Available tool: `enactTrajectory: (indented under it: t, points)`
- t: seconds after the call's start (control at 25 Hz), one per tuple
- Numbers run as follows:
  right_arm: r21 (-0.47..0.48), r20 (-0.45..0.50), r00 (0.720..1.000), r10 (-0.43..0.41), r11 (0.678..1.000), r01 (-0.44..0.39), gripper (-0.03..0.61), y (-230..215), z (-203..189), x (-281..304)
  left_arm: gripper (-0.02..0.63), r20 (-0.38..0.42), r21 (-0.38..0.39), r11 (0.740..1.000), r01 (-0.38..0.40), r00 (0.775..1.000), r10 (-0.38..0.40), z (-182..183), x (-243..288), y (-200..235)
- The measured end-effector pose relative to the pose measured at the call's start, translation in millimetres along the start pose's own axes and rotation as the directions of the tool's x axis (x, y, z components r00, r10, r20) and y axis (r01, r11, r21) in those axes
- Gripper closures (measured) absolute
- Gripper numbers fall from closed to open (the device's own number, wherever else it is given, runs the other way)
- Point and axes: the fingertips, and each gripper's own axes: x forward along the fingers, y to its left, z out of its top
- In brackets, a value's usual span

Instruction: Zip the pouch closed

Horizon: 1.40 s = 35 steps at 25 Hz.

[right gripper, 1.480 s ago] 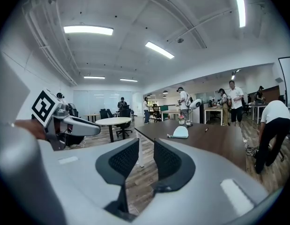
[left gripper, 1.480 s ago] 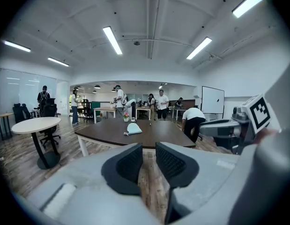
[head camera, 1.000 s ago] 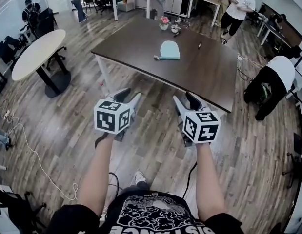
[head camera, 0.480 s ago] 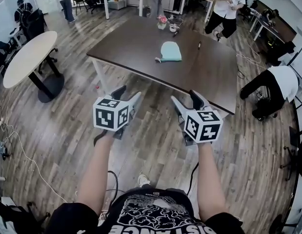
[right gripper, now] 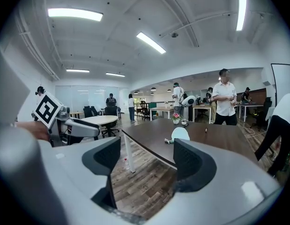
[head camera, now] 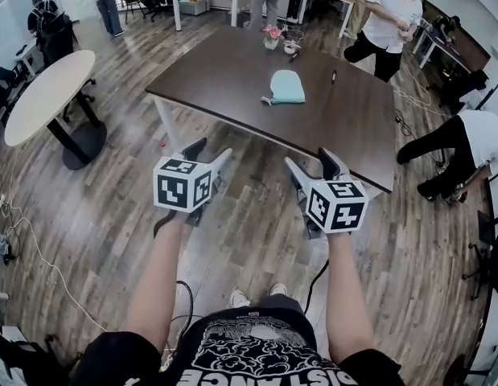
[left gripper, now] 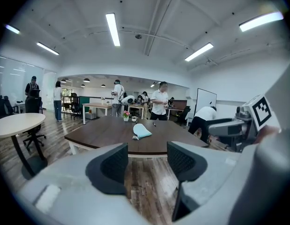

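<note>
A light blue pouch (head camera: 286, 87) lies on the dark brown table (head camera: 232, 71) well ahead of me, its zipper tab hanging off its left end. It is small in the left gripper view (left gripper: 142, 131) and in the right gripper view (right gripper: 180, 134). Both grippers hang in the air over the wooden floor, short of the table's near edge and pointing at it. My left gripper (head camera: 210, 151) and my right gripper (head camera: 310, 161) are each opening their jaws, with nothing between the dark pads (left gripper: 112, 165) (right gripper: 194, 165).
A small flower pot (head camera: 271, 37) and a black pen (head camera: 333, 76) also sit on the table. A round white table (head camera: 47, 95) stands to the left. One person stands beyond the table (head camera: 389, 22) and another bends over at the right (head camera: 474, 143). Cables (head camera: 39, 240) trail across the floor.
Both grippers' jaws have spread wider. I have stepped towards the table, and it sits a little nearer. The person in the white shirt has shifted behind the table.
</note>
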Motion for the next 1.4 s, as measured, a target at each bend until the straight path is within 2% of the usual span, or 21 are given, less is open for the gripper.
enactTrajectory:
  t: [0.52,0.92,1.4]
  points:
    - [0.029,-0.014,1.000,-0.016,0.999,0.017,0.236,-29.7,-3.9,43.7,0.353,-0.017,0.016,1.000,-0.025,1.000,0.025,5.4,36.4,22.9]
    - [0.044,-0.021,1.000,-0.017,0.999,0.018,0.236,-93.4,10.3,109.2,0.353,-0.032,0.014,0.999,-0.045,0.998,0.046,31.6,113.9,46.5]
    - [0.050,-0.049,0.999,0.006,0.999,-0.003,0.236,-178.8,35.6,186.4,0.353,-0.070,0.017,0.998,-0.056,0.996,0.057,71.6,221.9,55.0]
